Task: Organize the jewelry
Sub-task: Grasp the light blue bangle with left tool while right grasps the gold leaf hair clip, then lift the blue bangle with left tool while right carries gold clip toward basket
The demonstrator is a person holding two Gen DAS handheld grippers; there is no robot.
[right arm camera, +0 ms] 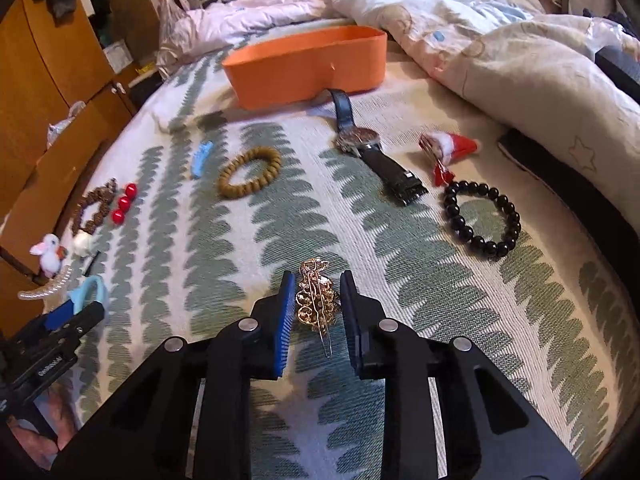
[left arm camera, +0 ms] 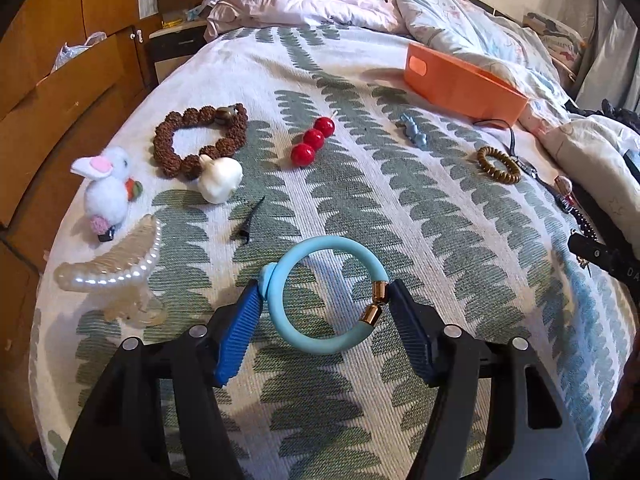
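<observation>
My left gripper [left arm camera: 324, 292] is closed on a light blue ring bracelet [left arm camera: 320, 280] with gold end caps; its blue pads [left arm camera: 240, 332] touch both sides. My right gripper [right arm camera: 316, 280] straddles a gold filigree hair clip [right arm camera: 316, 300] lying on the bedspread; narrow gaps show between the pads [right arm camera: 284, 320] and the clip. An orange box [right arm camera: 304, 66] stands at the back of the bed and also shows in the left wrist view [left arm camera: 460, 80]. The left gripper [right arm camera: 76, 308] shows at the left edge of the right wrist view.
On the bed lie a brown seed bracelet [left arm camera: 200, 136], red beads [left arm camera: 312, 142], a white charm [left arm camera: 220, 180], a plush rabbit [left arm camera: 106, 190], a pearl clip [left arm camera: 116, 268], a tan bead bracelet [right arm camera: 248, 172], a watch [right arm camera: 368, 144], a black bead bracelet [right arm camera: 480, 216], a Santa clip [right arm camera: 448, 148]. A crumpled duvet [right arm camera: 480, 20] lies behind.
</observation>
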